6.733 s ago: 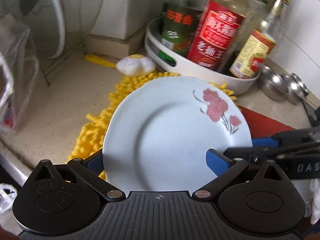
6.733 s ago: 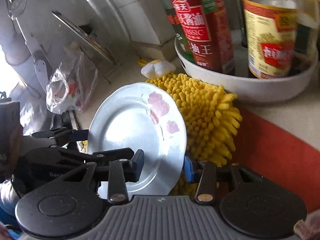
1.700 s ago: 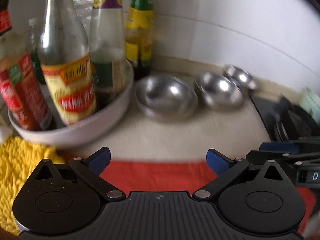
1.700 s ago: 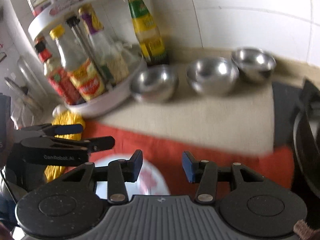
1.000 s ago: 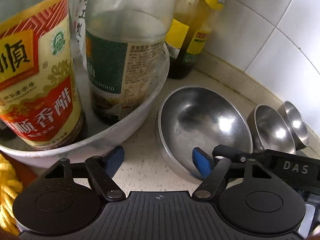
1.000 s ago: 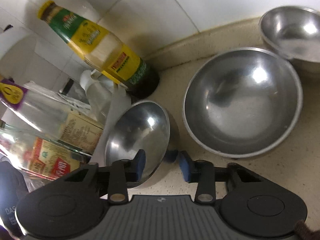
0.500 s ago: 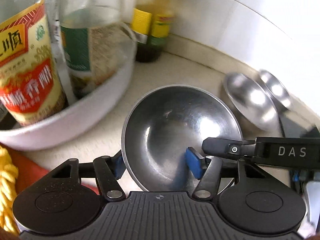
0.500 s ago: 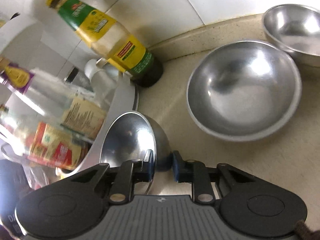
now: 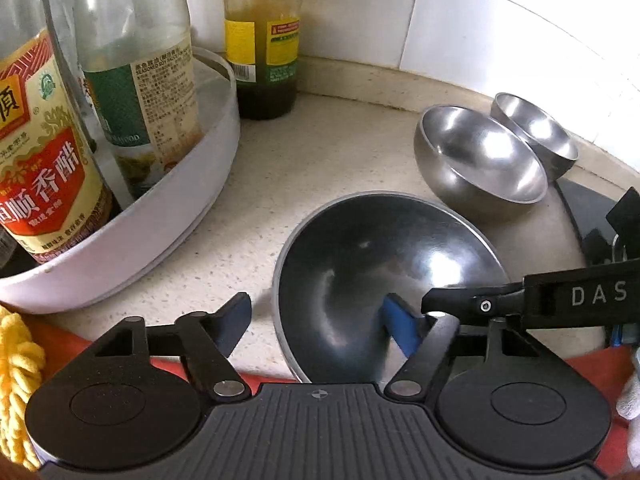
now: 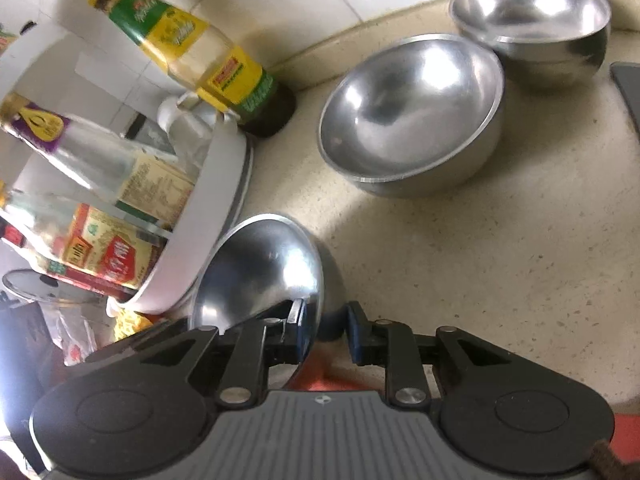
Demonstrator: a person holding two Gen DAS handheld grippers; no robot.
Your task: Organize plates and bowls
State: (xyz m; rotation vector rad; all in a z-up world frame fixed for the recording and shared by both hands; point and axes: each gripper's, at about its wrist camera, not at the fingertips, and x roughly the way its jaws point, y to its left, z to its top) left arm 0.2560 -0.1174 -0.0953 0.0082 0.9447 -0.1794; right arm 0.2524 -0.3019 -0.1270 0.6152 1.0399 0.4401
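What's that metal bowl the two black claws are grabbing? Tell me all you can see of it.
The nearest steel bowl is round, shiny and empty, with a thin rim and a dark, reflective inside. It looks tilted, seemingly lifted off the speckled counter. The right gripper pinches its rim, one blue pad inside and one outside. The left gripper straddles the near rim without clamping it. It sits beside the white bottle tray, apart from two smaller steel bowls.

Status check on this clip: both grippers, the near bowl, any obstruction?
Both grippers straddle the near steel bowl rim: left gripper loose, right gripper pinching. Bowl tilted beside the white bottle tray. Path toward the two other bowls open.
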